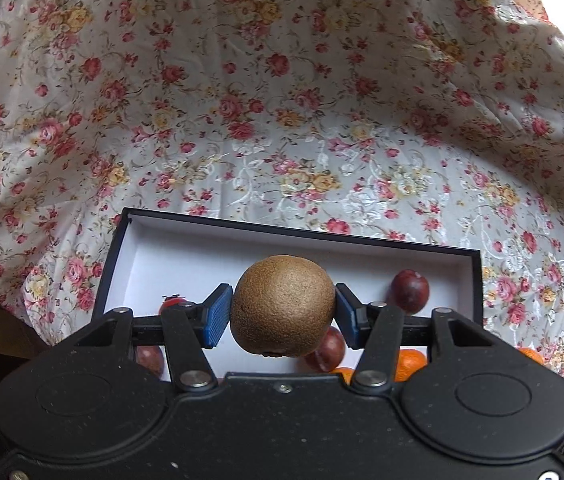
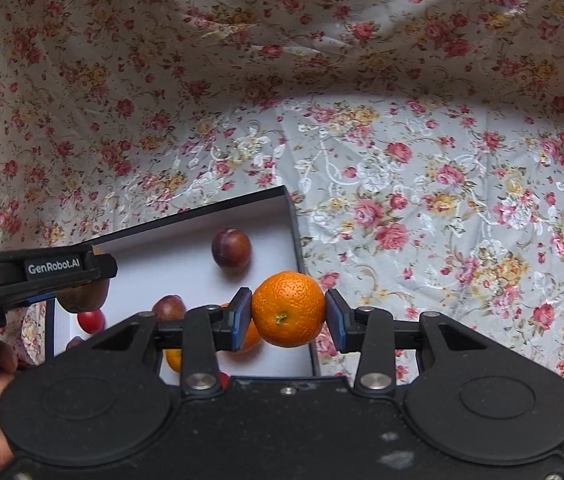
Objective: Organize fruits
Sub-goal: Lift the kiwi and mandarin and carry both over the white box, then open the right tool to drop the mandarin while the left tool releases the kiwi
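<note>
We are holding a brown kiwi [image 1: 283, 306] in our left gripper [image 1: 279, 316], its blue pads [image 1: 214, 317] pressing on the fruit's two sides, and we are carrying it above the open box [image 1: 185, 236], a black-walled tray with a white inside. In the left wrist view, a dark red plum [image 1: 410, 291] is lying near the box's far right wall, a second plum [image 1: 328, 350] is showing just under the kiwi, and bits of orange fruit [image 1: 412, 362] are peeking out behind the gripper's links. A small red fruit [image 1: 171, 302] is sitting at the left, mostly hidden.

We are gripping a mandarin [image 2: 288, 309] in our right gripper [image 2: 288, 316], the pads closed on its left and right sides, stem scar facing the camera. It is hanging over the box's right wall [image 2: 296, 236]. From this side we are seeing one plum [image 2: 231, 249] alone on the white floor toward the far corner, another plum [image 2: 168, 308] closer in, and a red fruit [image 2: 91, 321] beside it. Our left gripper is reaching in from the left edge with the kiwi under it. The box is resting on a floral cloth [image 2: 422, 200] that is covering the desk and rising behind it.
</note>
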{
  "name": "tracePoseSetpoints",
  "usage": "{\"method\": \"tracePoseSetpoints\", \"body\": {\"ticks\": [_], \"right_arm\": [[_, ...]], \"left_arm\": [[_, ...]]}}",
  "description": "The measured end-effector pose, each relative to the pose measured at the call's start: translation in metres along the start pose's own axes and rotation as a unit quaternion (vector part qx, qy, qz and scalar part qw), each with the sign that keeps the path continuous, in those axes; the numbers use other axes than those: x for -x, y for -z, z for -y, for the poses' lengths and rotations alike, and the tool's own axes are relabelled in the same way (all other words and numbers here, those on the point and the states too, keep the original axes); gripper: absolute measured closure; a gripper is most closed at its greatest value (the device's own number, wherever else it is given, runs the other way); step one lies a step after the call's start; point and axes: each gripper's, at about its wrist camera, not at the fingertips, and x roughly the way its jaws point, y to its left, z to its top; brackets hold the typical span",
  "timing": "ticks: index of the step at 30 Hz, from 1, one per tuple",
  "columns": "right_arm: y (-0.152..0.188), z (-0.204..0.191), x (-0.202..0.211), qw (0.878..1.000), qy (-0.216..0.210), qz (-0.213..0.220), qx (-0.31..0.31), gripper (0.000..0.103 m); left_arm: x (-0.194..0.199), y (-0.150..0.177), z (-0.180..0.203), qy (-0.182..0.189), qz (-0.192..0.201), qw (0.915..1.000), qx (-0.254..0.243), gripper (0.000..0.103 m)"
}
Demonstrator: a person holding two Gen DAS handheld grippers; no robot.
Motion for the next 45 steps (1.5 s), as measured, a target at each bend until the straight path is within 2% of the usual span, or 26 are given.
{"method": "tracePoseSetpoints", "body": {"ticks": [8, 19, 27, 31, 34, 45], "right_arm": [[0.002, -0.047, -0.027, 0.999, -0.013, -0.006, 0.042, 0.061], [0.003, -0.076, -0.045, 0.997, -0.013, -0.001, 0.073, 0.061], [0.002, -0.075, -0.044, 0.998, -0.024, -0.003, 0.060, 0.059], [0.000, -0.073, -0.038, 0.998, -0.039, 0.009, 0.052, 0.059], [0.000, -0.074, -0.036, 0.998, -0.028, 0.014, 0.058, 0.059], [0.002, -0.073, -0.036, 0.998, -0.005, -0.001, 0.068, 0.059]], "left_arm": [[-0.015, -0.001, -0.031, -0.009, -0.018, 0.9996, 0.019, 0.044], [-0.022, 0.001, -0.048, -0.007, -0.026, 0.9993, 0.026, 0.044], [-0.028, 0.001, -0.054, -0.001, -0.039, 0.9988, 0.029, 0.044], [-0.017, 0.001, -0.049, -0.007, -0.010, 0.9998, 0.013, 0.043], [-0.014, 0.000, -0.046, -0.006, -0.004, 1.0000, 0.006, 0.042], [-0.023, 0.002, -0.049, -0.014, -0.033, 0.9992, 0.017, 0.042]]}}
